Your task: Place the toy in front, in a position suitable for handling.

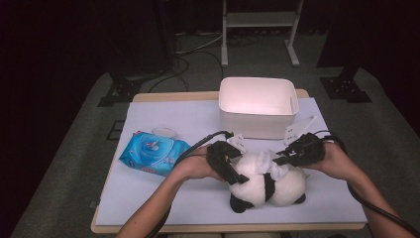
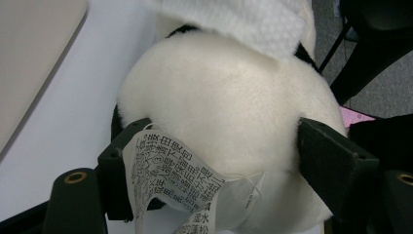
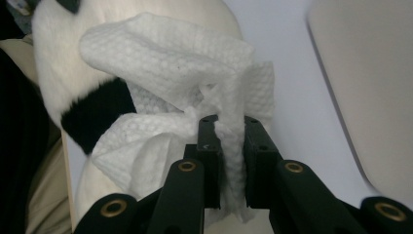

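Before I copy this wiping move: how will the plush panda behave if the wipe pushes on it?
The plush panda is probably soft and light: its fur bulges between the left gripper's jaws, so it would likely squash. Unheld, it might slide on the smooth table. The wipe, pinched in the right gripper, looks floppy and folds.

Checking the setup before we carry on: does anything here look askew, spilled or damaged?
Nothing looks damaged or spilled. The panda plush lies on its side, clamped by the left claw, while the right claw pinches a crumpled wet wipe against it. The wipes pack sits askew.
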`<state>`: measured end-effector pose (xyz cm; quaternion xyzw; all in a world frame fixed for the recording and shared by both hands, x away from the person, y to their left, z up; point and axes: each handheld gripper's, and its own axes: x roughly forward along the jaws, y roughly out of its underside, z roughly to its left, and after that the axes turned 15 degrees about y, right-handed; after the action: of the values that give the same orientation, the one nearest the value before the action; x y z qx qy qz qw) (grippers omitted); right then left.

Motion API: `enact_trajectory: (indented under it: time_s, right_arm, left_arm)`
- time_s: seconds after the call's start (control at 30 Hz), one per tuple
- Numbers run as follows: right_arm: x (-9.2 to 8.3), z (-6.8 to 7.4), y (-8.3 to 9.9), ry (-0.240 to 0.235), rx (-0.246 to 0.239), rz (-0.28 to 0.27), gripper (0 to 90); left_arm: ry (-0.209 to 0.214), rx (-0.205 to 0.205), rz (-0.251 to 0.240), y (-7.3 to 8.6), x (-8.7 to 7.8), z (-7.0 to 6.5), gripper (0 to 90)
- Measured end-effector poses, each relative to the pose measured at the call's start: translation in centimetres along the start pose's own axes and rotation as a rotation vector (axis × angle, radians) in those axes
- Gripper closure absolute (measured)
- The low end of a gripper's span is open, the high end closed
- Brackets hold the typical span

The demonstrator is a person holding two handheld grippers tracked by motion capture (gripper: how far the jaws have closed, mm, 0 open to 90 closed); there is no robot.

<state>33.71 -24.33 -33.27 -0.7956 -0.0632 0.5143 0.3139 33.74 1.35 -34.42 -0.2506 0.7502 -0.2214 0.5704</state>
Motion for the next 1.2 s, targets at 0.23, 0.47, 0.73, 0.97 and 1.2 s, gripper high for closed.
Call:
enact_trajectory:
  time_s: [0.23,0.47,0.73,0.97,1.2]
  right_arm:
    - [-1.2,-0.5,3.3,-0.005,0.074,0.007,79.4]
    - [-1.2,0.4,3.7,-0.002,0.067,-0.006,79.6]
    - [-1.4,1.3,3.6,0.002,0.047,-0.016,79.7]
    - [-1.3,1.9,3.2,-0.020,0.026,-0.024,79.8]
    - [-0.8,2.3,2.8,-0.029,0.020,-0.020,80.2]
  left_arm:
    - [0.012,-0.043,-0.016,-0.3,-0.5,0.3,21.0]
    - [0.022,-0.035,-0.016,-1.8,-0.7,0.1,18.3]
    - [0.024,-0.019,0.034,-2.6,-0.2,0.0,17.2]
    - [0.064,-0.067,0.064,-2.2,0.3,0.5,10.5]
    - [0.063,-0.059,0.094,-1.8,1.2,0.6,7.1]
